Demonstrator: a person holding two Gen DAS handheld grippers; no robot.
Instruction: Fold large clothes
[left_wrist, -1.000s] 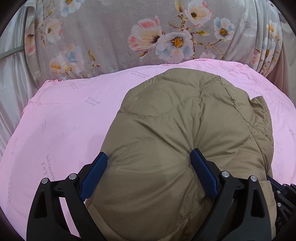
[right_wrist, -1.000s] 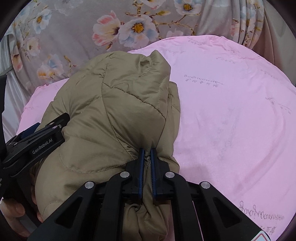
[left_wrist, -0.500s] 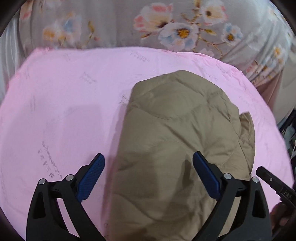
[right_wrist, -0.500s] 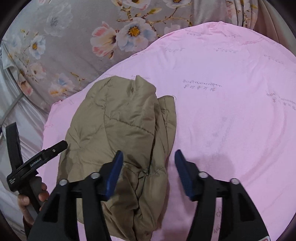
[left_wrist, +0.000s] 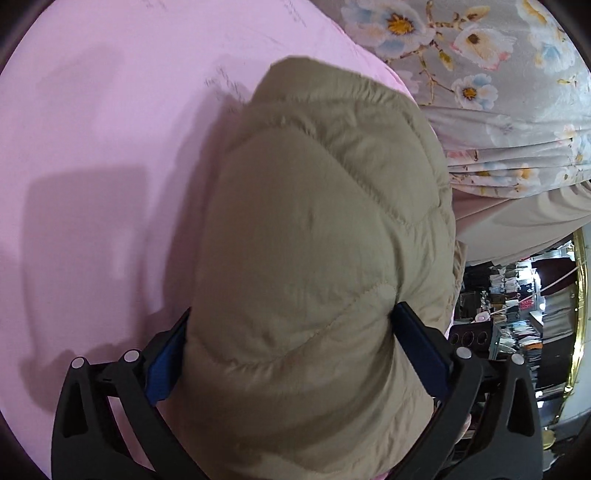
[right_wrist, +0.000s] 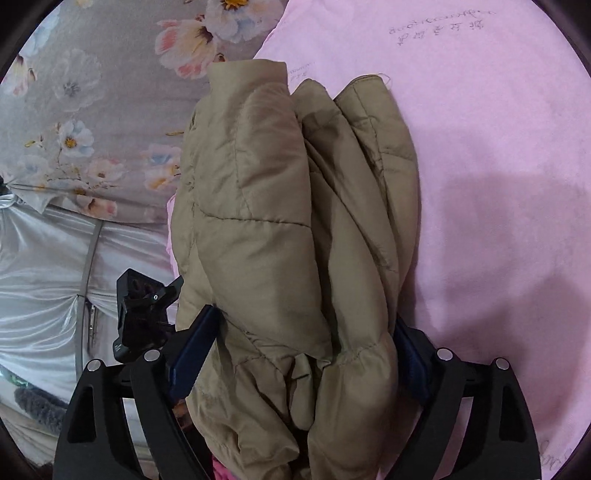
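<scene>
A tan quilted puffer jacket (left_wrist: 317, 236), folded into a thick bundle, lies on a pink sheet (left_wrist: 103, 147). My left gripper (left_wrist: 291, 339) has its jaws wide apart with the bundle's near end bulging between them; the blue pads press its sides. In the right wrist view the jacket (right_wrist: 280, 229) shows its stacked folded edges, and my right gripper (right_wrist: 306, 347) likewise straddles the bundle with jaws wide, pads against both sides. The other gripper (right_wrist: 140, 317) shows at the left.
A grey floral cloth (left_wrist: 491, 74) drapes beyond the pink sheet, and it also shows in the right wrist view (right_wrist: 92, 122). Silvery fabric (right_wrist: 44, 280) hangs at the left. A cluttered room area (left_wrist: 517, 317) lies past the bed's edge.
Both grippers came back in around the jacket bundle from opposite ends. The right one, shut on the fabric a second ago, opened and now spans the whole bundle. Both views have turned.
</scene>
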